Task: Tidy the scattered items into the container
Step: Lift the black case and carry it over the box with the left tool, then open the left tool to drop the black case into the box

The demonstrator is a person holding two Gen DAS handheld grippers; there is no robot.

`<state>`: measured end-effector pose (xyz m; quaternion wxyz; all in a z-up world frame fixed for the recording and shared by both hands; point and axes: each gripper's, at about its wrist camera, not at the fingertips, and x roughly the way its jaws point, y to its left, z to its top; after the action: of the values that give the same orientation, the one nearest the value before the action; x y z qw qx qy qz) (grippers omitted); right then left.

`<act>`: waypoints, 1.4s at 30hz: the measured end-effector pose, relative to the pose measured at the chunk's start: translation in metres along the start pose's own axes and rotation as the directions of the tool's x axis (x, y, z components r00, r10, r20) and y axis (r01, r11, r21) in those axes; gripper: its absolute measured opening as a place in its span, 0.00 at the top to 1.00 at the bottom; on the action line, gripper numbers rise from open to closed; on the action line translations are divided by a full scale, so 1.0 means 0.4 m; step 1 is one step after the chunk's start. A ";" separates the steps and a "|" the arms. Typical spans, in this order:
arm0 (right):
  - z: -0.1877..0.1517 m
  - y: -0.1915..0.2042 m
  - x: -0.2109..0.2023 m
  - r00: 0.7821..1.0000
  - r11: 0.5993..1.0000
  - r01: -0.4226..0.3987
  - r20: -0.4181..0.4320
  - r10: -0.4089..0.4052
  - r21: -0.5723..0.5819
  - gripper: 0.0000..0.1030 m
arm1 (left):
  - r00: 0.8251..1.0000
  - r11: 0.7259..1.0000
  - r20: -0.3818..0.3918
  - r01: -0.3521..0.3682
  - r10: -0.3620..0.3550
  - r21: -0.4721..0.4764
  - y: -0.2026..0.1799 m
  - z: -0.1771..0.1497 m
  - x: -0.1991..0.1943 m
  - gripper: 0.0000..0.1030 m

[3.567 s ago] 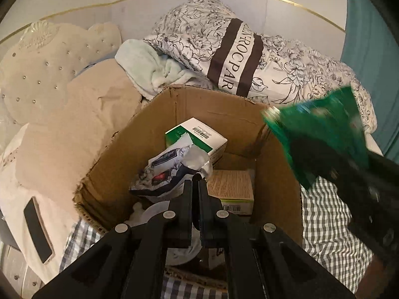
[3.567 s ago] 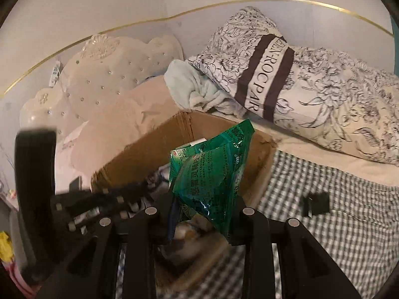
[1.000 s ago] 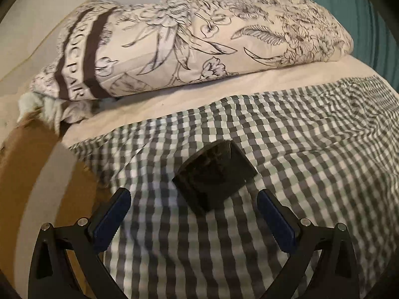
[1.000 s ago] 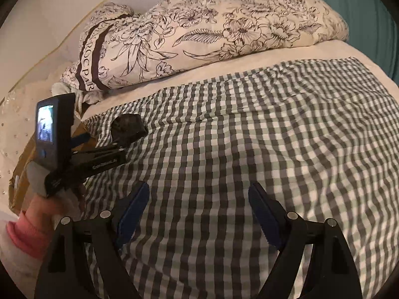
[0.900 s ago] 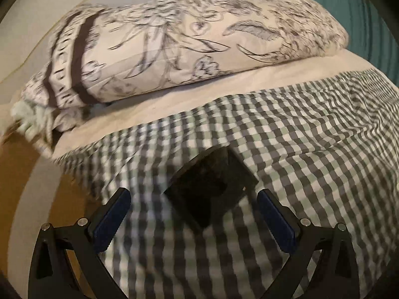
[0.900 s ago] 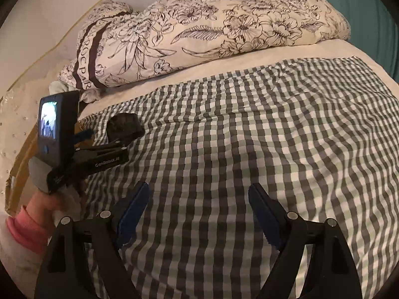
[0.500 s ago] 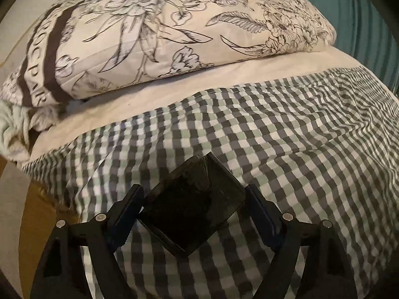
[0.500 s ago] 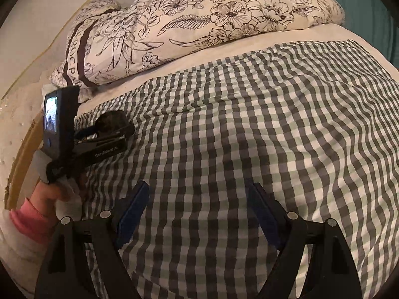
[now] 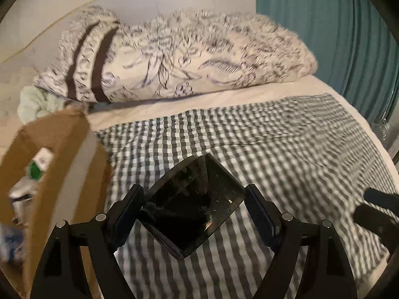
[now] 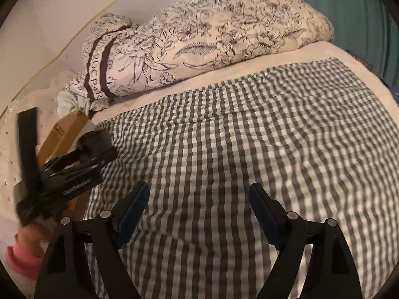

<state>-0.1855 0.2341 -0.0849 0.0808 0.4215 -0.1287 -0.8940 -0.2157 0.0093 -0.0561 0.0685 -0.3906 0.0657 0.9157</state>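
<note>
My left gripper (image 9: 193, 205) is shut on a glossy black box (image 9: 192, 201), held corner-on between the pads and lifted above the checked blanket (image 9: 274, 149). The open cardboard box (image 9: 49, 149) stands at the left, with a green-and-white carton (image 9: 37, 164) and packets inside. In the right wrist view the left gripper (image 10: 94, 149) with the black box shows at the left, beside the cardboard box (image 10: 64, 132). My right gripper (image 10: 199, 205) is open and empty over the checked blanket (image 10: 249, 137).
A flowered pillow (image 9: 174, 57) lies along the back of the bed, with a pale green cloth (image 9: 35, 102) at its left end. A teal curtain (image 9: 324, 37) hangs at the right. A white sheet (image 10: 249, 67) borders the blanket.
My left gripper closed on the black box and lifted it, swinging left toward the cardboard box. The right gripper stayed open over the blanket; 3.6 s ago it held a green packet.
</note>
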 end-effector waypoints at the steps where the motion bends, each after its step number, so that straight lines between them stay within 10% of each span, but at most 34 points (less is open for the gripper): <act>1: -0.007 0.004 -0.022 1.000 1.000 0.001 0.008 -0.001 -0.001 0.20 | 1.000 1.000 0.012 -0.014 0.014 -0.006 -0.005 -0.009 -0.044 0.19; 19: -0.118 0.188 -0.193 0.999 0.996 0.010 0.053 -0.005 -0.085 0.20 | 0.991 0.975 0.057 -0.111 0.124 -0.193 0.243 -0.102 -0.324 0.19; 29: -0.118 0.319 -0.097 1.000 0.986 -0.015 -0.001 0.015 -0.166 0.20 | 0.985 0.950 0.046 -0.149 0.167 -0.275 0.452 -0.080 -0.250 0.18; 33: -0.120 0.331 -0.056 1.000 0.983 -0.001 -0.023 -0.003 -0.186 0.20 | 0.984 0.934 0.002 -0.167 0.176 -0.316 0.514 -0.067 -0.189 0.00; 42: -0.114 0.275 -0.031 0.999 0.988 0.022 -0.022 -0.026 -0.151 0.20 | 0.978 0.906 -0.013 -0.197 0.207 -0.376 0.476 -0.101 -0.224 0.00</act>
<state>-0.1384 0.1248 -0.0710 0.1031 0.4265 -0.0548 -0.8969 -0.1595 -0.1912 -0.0061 -0.1018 -0.3752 -0.0713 0.9186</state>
